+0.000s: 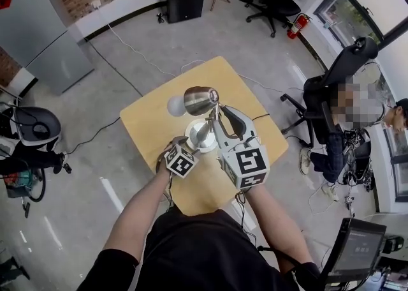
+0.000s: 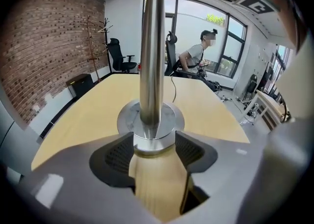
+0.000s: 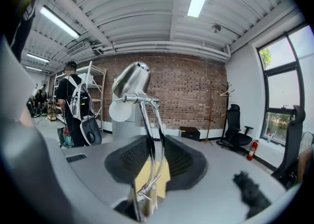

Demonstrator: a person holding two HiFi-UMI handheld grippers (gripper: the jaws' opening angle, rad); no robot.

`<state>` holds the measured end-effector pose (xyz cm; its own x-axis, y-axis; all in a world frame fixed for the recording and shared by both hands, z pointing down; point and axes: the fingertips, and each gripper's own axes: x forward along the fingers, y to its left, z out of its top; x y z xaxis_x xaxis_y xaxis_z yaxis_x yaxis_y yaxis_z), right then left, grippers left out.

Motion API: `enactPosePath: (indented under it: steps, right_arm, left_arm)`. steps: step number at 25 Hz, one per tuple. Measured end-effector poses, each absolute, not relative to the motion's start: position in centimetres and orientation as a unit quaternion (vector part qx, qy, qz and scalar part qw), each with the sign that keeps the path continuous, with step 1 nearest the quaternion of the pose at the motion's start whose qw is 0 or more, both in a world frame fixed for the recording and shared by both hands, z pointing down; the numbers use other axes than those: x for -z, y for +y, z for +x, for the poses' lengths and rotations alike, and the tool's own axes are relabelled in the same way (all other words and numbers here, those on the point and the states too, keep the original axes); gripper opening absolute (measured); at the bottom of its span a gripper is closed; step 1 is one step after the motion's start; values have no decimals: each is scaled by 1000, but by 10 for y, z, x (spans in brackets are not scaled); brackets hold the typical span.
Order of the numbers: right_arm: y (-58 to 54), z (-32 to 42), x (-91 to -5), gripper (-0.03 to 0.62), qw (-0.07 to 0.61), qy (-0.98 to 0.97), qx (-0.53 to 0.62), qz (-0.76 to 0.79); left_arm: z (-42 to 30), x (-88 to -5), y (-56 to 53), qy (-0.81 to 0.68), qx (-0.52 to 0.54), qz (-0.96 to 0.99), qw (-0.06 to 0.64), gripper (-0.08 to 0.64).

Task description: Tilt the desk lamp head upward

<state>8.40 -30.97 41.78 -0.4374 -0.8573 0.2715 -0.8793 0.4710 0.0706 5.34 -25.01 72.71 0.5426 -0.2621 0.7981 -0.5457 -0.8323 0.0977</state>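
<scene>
On the table (image 1: 146, 124), the head view shows the desk lamp (image 1: 201, 100) upright at the table's middle, its chrome head lying nearly level and aimed at the table's left edge. Left gripper view: the left gripper (image 2: 154, 134) pinches the post's foot collar. Only the right gripper view shows the mouth drooping tableward; the right gripper (image 3: 154, 139) clamps the thin arm rods.

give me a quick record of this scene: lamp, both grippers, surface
surface: wooden table
lamp head: chrome, on top of the lamp arm
lamp base: round metal disc resting on the table
left gripper: jaws either side of the post's foot at the base, contact unclear
right gripper: closed on the lamp arm, below the head
</scene>
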Motion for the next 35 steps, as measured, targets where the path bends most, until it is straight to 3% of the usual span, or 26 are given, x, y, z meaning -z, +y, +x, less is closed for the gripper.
enactPosePath:
  steps: [12,17,35]
  right_arm:
    - [-310,100,-422,95,111,-848,-57,515]
    - [-309,105,-425,95,87,-845,-76,522]
    - [-305,111,-427,95,31,-856,-92,508]
  left_arm:
    - [62,-739,-257,-235,-396,863,206,257]
    - [62,-744,-255,-233,-406,865,179,249]
    - [57,-744,-254,-238,-396,869,179,242]
